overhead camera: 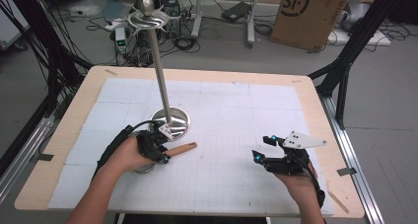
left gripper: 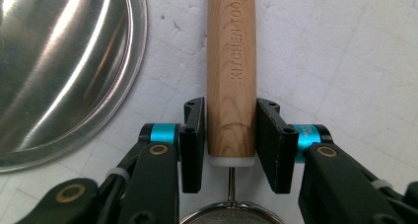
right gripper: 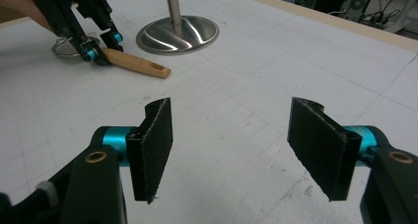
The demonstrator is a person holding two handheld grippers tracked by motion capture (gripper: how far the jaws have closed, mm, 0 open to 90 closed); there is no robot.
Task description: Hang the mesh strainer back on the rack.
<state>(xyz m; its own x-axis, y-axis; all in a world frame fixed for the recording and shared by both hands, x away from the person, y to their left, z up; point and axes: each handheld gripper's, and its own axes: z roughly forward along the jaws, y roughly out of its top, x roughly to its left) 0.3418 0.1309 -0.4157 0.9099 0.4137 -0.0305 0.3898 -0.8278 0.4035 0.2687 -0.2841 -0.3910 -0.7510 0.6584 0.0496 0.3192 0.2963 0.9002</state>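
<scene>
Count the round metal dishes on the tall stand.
2: the base dish sits on the table beside the left gripper; the top dish sits high on the pole, under its ball.

This looks like a robotics lab or test room, not a home. The pale wooden desk (overhead camera: pixel 64 150) carries a white gridded foam mat (overhead camera: pixel 236 115) and stands among black metal rig legs (overhead camera: pixel 355 41). Behind it, tangled black cables and power strips (overhead camera: pixel 148 36) cover the grey floor (overhead camera: pixel 394 115), beside a brown cardboard shipping box (overhead camera: pixel 310 14), probably courier packaging.
</scene>
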